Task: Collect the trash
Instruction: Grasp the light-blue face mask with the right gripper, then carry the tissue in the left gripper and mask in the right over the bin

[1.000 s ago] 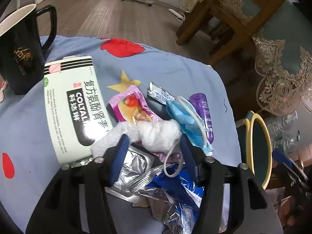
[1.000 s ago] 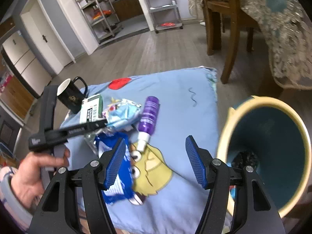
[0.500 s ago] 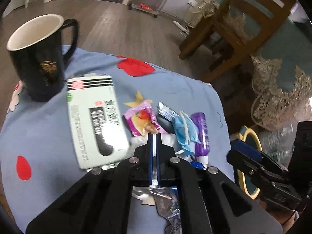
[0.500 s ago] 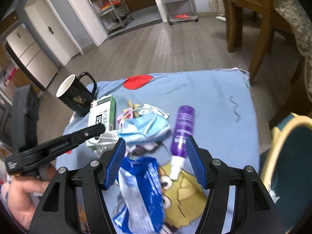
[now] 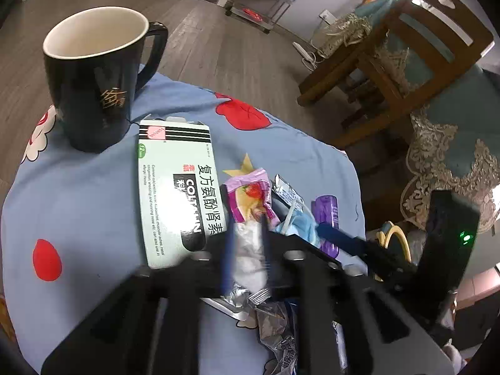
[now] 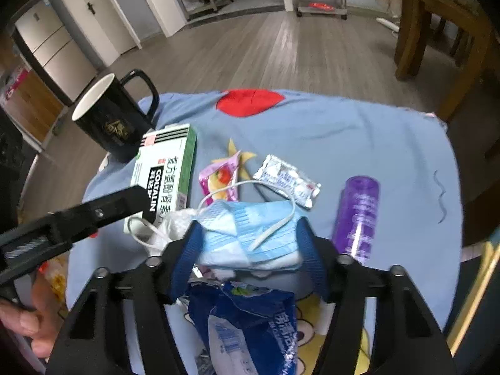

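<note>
Straddling the blue mask [image 6: 250,237], the right tool [image 6: 250,250] has just been closing, its blue pads beside the mask's two ends; whether they press it I cannot tell. Just left of the mask, the left tool [image 5: 245,250] has just been opening, a white tissue wad [image 5: 250,259] between its narrow, blurred jaws. Left of the mask lie a medicine box [image 6: 165,172] and a black mug [image 6: 109,118], its inside white and bare. Right of it lies a purple bottle [image 6: 356,215]; nearer the camera, a blue bag [image 6: 247,322], all on the blue-clothed surface [image 6: 343,131]
</note>
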